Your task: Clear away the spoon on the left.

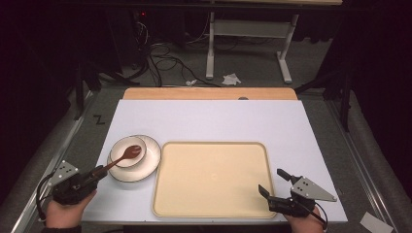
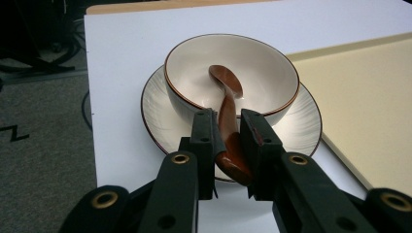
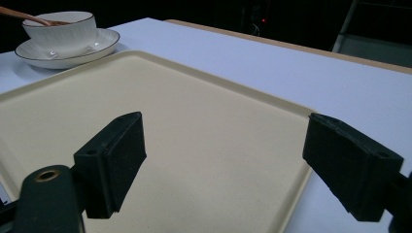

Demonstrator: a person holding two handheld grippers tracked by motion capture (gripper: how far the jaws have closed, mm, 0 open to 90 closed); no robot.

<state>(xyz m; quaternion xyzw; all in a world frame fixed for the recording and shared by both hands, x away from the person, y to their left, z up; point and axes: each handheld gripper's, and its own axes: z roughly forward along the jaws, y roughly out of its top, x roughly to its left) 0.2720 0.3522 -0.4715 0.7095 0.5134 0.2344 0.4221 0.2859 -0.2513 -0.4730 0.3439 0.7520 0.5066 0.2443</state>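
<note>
Nearest us, our left gripper has its jaws clenched on the handle of the brown spoon, while our right gripper hangs with jaws spread wide over the right corner of the cream tray. Farther out, the spoon's head lies inside the white bowl, which sits on a saucer left of the tray on the white surface.

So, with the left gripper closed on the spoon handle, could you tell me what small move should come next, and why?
Probably lift the spoon straight up: the left gripper clamps its handle, and its head lies inside the bowl, below the rim.
</note>
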